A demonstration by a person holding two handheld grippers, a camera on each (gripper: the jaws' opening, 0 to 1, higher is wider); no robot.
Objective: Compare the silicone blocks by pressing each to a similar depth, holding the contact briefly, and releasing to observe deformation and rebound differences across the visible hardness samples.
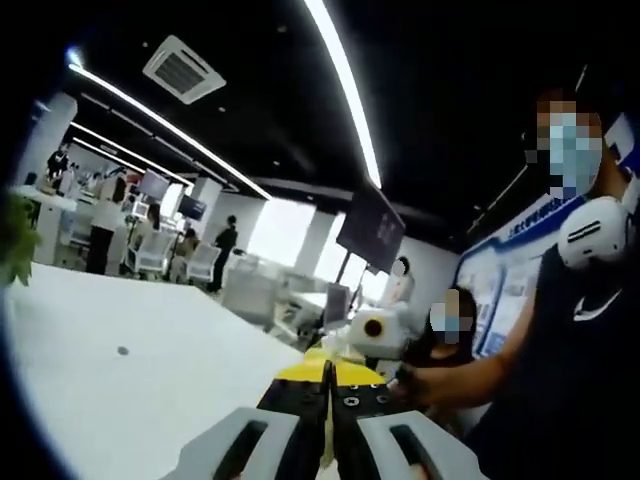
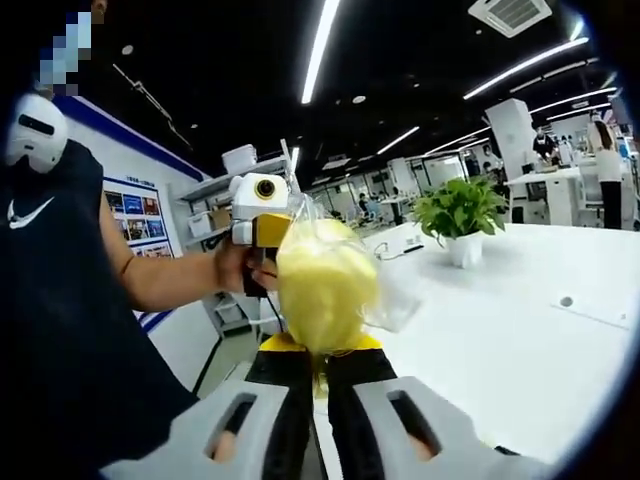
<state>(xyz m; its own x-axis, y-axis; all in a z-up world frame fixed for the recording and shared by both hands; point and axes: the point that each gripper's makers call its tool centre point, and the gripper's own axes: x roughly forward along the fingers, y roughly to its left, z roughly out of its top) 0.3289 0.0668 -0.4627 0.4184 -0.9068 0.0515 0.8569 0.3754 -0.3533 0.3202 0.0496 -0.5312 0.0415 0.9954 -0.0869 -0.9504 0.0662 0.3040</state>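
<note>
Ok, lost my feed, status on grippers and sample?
Right gripper shut on yellow block in clear bag. Left gripper shut, empty. White table below; potted plant well off.

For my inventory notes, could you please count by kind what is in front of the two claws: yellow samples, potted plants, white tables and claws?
Yellow soft sample in clear wrap: 1
Potted plant: 1
White table: 1
Claws: 2, the left claw and the right claw, which is shut on the wrapped sample
Total: 5
</note>
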